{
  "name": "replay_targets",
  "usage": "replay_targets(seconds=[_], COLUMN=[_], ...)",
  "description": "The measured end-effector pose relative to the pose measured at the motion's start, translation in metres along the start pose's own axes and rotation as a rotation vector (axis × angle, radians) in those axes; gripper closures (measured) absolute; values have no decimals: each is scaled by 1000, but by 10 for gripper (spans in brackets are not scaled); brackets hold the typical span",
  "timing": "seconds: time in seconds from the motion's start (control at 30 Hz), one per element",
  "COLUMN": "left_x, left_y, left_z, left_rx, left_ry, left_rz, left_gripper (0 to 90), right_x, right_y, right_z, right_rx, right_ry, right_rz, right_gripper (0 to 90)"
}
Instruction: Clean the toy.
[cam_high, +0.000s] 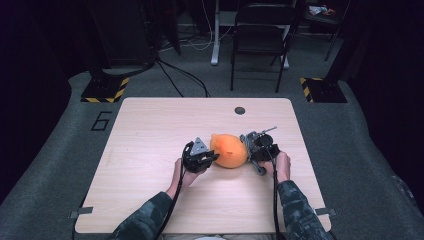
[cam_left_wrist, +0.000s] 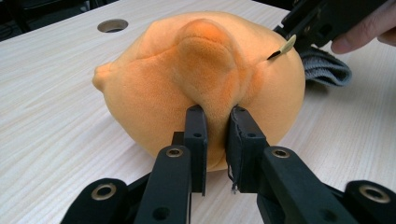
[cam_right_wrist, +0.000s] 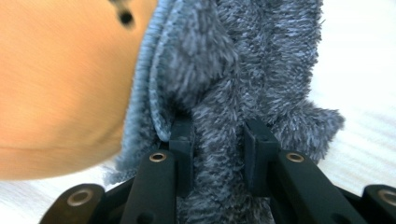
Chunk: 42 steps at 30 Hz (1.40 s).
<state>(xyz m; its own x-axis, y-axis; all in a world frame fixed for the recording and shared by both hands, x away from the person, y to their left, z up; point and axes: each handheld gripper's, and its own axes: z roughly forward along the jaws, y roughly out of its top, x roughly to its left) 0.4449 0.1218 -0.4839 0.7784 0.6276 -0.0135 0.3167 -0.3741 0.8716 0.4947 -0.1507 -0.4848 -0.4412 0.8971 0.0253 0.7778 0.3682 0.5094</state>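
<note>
We see an orange plush toy (cam_high: 229, 150) lying near the middle of a pale wooden counter (cam_high: 150, 130), between two hand-held tongs. The left tongs (cam_high: 209, 158), at the toy's left side, are clamped on a raised fold of its orange fabric. The right tongs (cam_high: 251, 148), at its right side, are pinching a fuzzy grey cloth piece (cam_right_wrist: 243, 70) that presses against the toy. A person's hands hold both tools from the counter's near edge.

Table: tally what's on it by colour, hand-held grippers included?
Orange: 1, plush toy
Grey: 1, fuzzy cloth
Black: 2, left hand-held gripper pinching the toy, right hand-held gripper clamped on the cloth
Total: 4
</note>
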Motion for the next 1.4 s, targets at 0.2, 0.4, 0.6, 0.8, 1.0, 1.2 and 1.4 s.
replay_targets(seconds=[0.2,0.4,0.6,0.8,1.0,1.2,1.4], left_x=[0,-1,-3,-5,-5,-3,-3], left_y=[-1,0,1,1,1,0,0], left_z=[0,0,0,0,1,1,1], left_rx=[-9,-6,-16,-14,-11,-6,-4], left_ry=[10,7,9,3,11,9,6], left_rz=[-10,0,2,9,7,3,2], left_gripper=[787,787,786,785,784,784,785], right_x=[-1,6,44,78,77,62,47], right_y=[5,18,27,29,28,27,25], right_z=[-12,-50,-71,-72,-64,-60,-56], right_rx=[-25,-167,-241,-263,-237,-202,-158], right_ry=[-21,47,121,161,117,99,87], right_rz=[-12,-4,-85,-193,-210,-191,-154], right_gripper=[697,698,698,695,694,694,692])
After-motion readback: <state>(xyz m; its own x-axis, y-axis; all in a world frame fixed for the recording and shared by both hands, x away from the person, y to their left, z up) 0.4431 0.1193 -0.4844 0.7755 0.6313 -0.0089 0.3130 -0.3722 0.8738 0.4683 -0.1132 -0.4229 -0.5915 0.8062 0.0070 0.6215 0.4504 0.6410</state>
